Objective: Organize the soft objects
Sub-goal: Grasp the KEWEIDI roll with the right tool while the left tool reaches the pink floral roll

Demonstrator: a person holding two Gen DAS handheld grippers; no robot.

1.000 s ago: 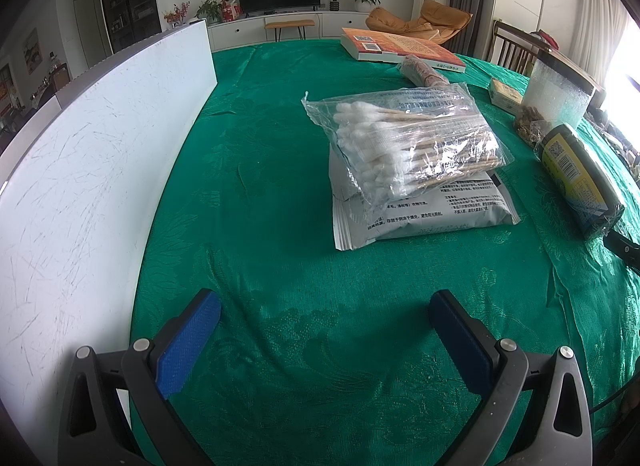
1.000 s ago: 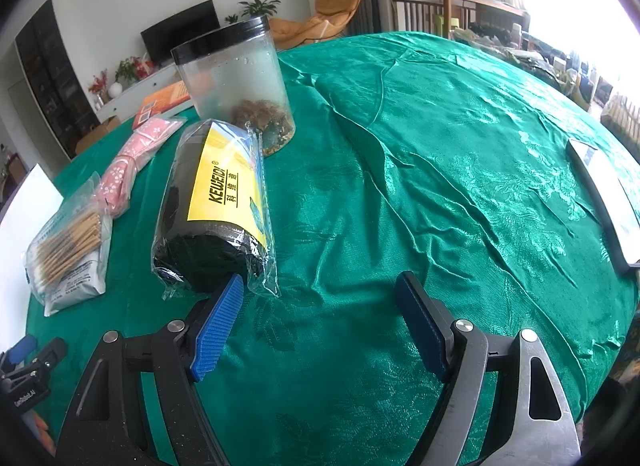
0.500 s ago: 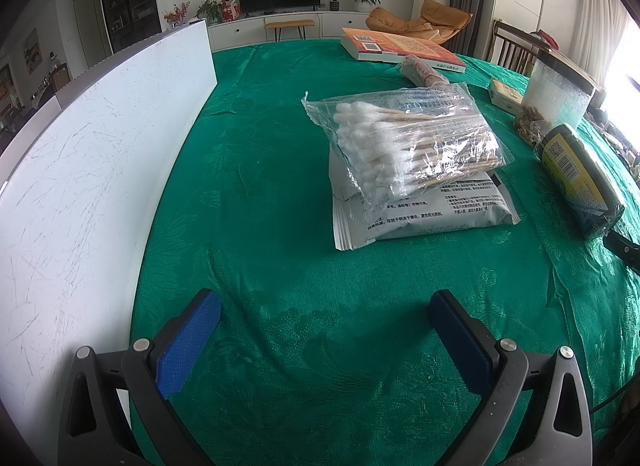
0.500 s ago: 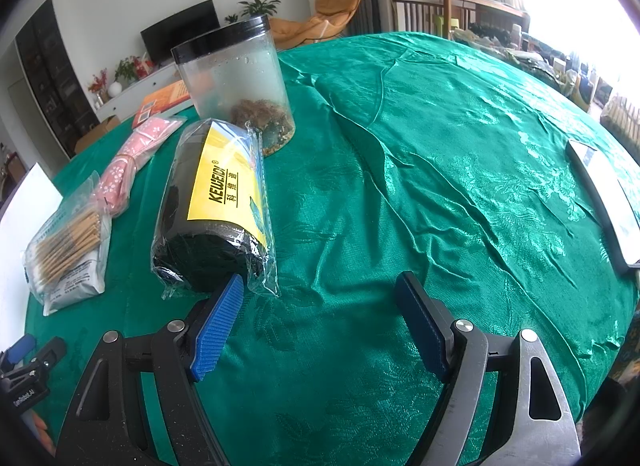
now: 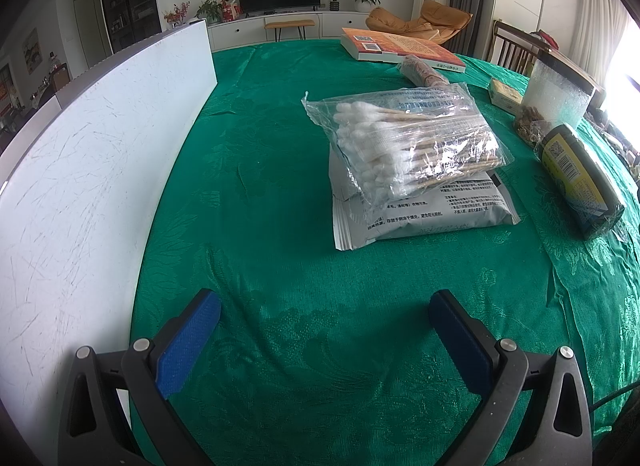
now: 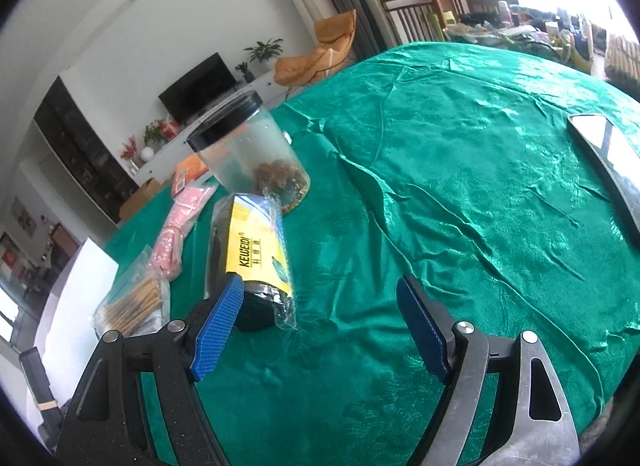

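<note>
Left hand-held gripper: released, jaws wide apart, nothing between them, poised above bare green cloth near the front edge of the desk. Probably a waiting posture, leaving the goods ahead unobstructed.

White board: standing upright along the left edge of the desk, apparently as a boundary or backstop.

Bag of cotton swabs: lying on top of a flat grey pouch, toward the middle of the desk, well ahead of the left jaws. Stacked so, presumably already grouped as soft goods.

Pink packet: lying between the swabs and the black roll with yellow label. Roll sealed in clear wrap, on its side toward the right of the desk, its far end touching or just beside a clear jar with black lid. Likely the next soft item for collection.

Right hand-held gripper: released, jaws spread, empty; left pad overlapping the near end of the roll in view, contact not determinable. Placement suggests an approach to that roll.

Left view only: orange book at the far edge, small yellowish box near the jar, swab heads in detail. Right view only: dark flat tray at the right edge, large wrinkled bare expanse of cloth, label lettering.
</note>
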